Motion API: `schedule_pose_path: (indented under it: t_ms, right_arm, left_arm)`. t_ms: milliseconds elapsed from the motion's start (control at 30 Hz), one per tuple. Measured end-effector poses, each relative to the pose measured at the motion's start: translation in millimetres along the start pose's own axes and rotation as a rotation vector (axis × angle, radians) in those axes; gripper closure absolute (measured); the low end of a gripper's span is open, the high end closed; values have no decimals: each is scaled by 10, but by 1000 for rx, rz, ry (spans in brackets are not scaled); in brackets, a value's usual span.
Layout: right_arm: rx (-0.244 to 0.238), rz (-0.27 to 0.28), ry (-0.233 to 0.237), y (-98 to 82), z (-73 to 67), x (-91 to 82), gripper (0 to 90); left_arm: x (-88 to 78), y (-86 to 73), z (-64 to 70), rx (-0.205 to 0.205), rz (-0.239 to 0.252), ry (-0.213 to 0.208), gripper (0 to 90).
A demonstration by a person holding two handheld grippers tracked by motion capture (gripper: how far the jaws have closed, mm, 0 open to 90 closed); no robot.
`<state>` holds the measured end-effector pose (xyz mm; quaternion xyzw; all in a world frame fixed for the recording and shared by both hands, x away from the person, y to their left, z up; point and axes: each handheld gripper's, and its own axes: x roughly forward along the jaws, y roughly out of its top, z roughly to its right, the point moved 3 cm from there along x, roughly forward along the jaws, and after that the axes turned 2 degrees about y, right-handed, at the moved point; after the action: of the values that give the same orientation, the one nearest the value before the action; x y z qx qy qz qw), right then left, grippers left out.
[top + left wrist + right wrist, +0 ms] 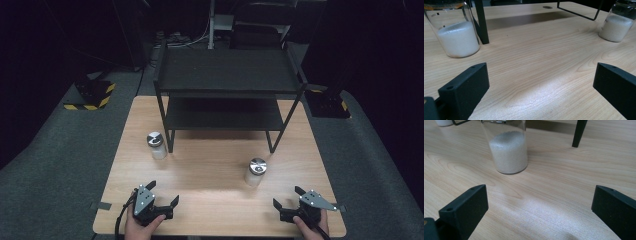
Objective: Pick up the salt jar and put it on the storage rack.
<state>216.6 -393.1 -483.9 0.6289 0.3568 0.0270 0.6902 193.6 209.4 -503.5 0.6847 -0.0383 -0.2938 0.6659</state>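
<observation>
Two jars of white grains stand on the table [210, 210]: the left jar [156, 145] just beside the front left leg of the black shelf [227, 75], the right jar [256, 172] out in the open, nearer the front edge. Each sits ahead of one gripper, probably so each hand gets its own. Left gripper [163, 194] and right gripper [287, 197] rest near the front edge, jaws spread wide, holding nothing.

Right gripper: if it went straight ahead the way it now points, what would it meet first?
Probably the jar of white grains, slightly left of centre before the open right gripper; bare table lies between.
</observation>
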Motion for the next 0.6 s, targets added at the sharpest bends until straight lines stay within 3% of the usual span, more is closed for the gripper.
schedule_pose_path:
  t_ms: [300,600]
  right_arm:
    - [-1,7,-1,-12,0,-5,4]
    - [-1,9,2,-16,1,-10,4]
  left_arm:
    - [-17,20,15,-18,28,16,6]
    - [-47,171,28,-2,71,86,6]
